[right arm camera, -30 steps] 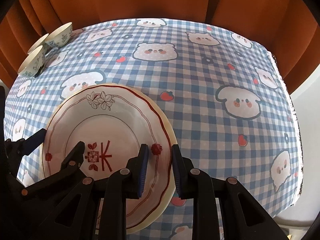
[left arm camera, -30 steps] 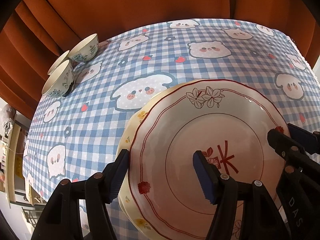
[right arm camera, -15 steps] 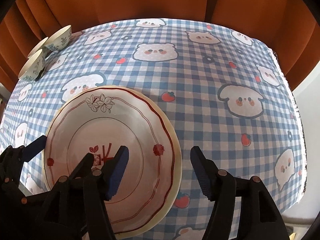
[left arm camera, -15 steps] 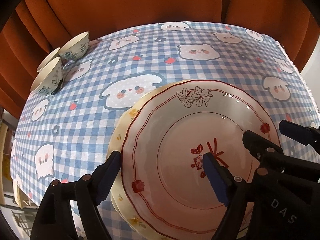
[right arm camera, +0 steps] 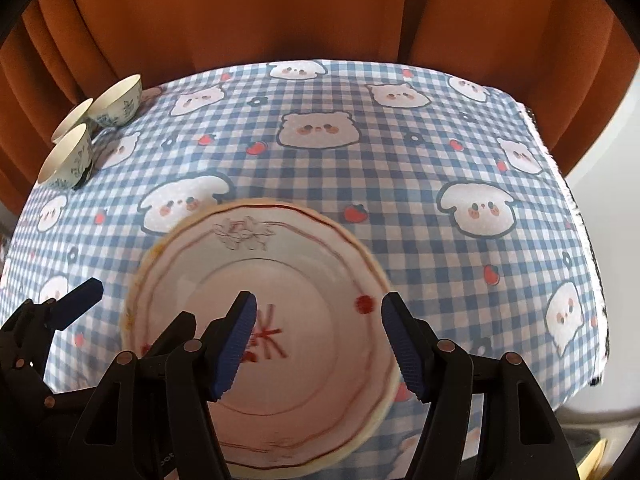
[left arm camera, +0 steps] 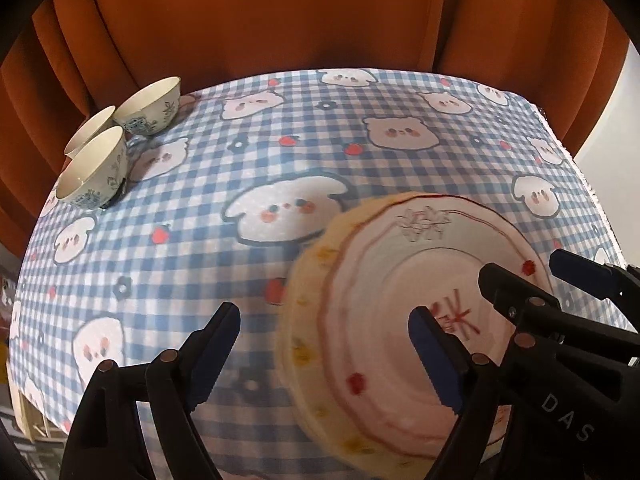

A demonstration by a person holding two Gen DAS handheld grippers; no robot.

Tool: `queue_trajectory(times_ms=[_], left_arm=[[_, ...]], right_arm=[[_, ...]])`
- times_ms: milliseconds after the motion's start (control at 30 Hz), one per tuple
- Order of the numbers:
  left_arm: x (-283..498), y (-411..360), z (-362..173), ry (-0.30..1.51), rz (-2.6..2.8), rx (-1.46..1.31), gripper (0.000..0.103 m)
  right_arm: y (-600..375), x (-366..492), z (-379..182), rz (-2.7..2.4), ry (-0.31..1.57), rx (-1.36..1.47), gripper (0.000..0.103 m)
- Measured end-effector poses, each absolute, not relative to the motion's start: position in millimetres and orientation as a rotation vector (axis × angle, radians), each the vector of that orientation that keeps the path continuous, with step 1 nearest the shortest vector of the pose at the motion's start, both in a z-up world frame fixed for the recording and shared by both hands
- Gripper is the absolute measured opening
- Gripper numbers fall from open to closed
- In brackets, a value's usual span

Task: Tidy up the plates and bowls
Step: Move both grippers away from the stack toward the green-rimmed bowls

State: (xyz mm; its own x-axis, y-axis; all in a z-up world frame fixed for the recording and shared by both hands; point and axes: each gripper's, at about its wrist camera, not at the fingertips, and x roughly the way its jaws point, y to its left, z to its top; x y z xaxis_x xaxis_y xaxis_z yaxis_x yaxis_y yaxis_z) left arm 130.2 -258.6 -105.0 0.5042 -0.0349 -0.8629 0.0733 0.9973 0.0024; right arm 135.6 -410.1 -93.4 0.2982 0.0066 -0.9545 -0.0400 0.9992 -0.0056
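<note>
A white plate with a red rim line (left arm camera: 380, 280) (right arm camera: 300, 272) lies stacked on a cream plate with yellow flowers (left arm camera: 308, 320) at the near side of the checked tablecloth. My left gripper (left arm camera: 326, 356) (right arm camera: 128, 320) hovers open above the stack's left rim, one finger over the cloth and one over the plate. My right gripper (right arm camera: 320, 344) (left arm camera: 536, 280) hovers open above the right half of the plate. Neither gripper holds anything. Three small white bowls with blue patterns (left arm camera: 150, 106) (right arm camera: 116, 104) stand close together at the far left corner.
The blue and white tablecloth with bear prints (left arm camera: 280, 208) covers the whole table. An orange curtain (left arm camera: 320, 20) hangs right behind it. The table's right edge (right arm camera: 580, 220) drops off to a pale floor.
The right gripper, shut on the plate's right rim a second ago, has opened and lifted off it. The left gripper has opened wider, risen and drifted left of the plates.
</note>
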Motion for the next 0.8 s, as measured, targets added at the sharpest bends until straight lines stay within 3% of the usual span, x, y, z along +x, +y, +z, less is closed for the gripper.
queue_trajectory(times_ms=[800], left_arm=[[136.4,-60.7,-93.3,1.002,-0.093,0.072,0.085]], right_arm=[[-213.4,140.9,-91.5,0.033,1.218,0.121,0.071]])
